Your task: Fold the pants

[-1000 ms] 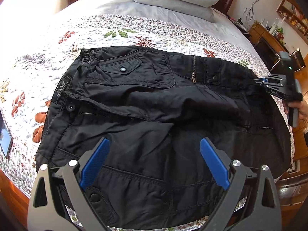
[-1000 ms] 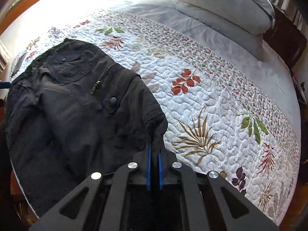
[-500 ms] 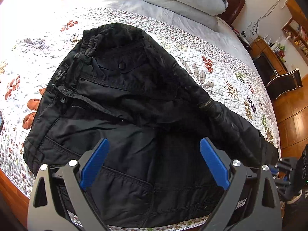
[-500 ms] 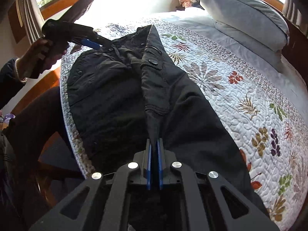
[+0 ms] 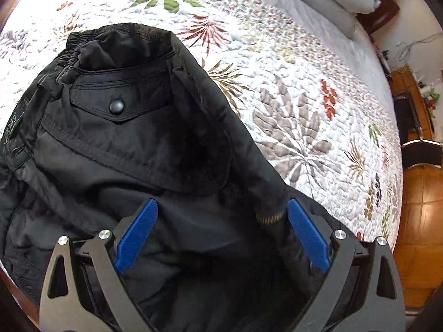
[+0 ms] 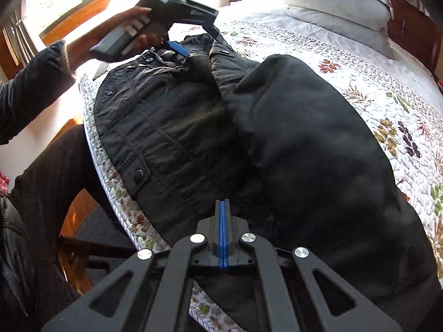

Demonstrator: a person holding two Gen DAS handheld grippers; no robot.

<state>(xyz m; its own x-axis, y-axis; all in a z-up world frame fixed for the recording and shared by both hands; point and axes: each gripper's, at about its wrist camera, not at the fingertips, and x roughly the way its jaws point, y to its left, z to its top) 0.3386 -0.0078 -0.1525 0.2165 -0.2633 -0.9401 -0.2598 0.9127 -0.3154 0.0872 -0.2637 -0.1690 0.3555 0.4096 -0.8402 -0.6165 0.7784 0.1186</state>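
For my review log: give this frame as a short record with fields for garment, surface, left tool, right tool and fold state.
garment: black cargo pants with snap pockets
surface: white floral quilted bedspread
left tool: left tool, blue pads wide apart over the waist area, gripping nothing
right tool: right tool, blue pads pressed together; whether cloth is pinched is unclear
fold state: one leg lying over the other, bunched
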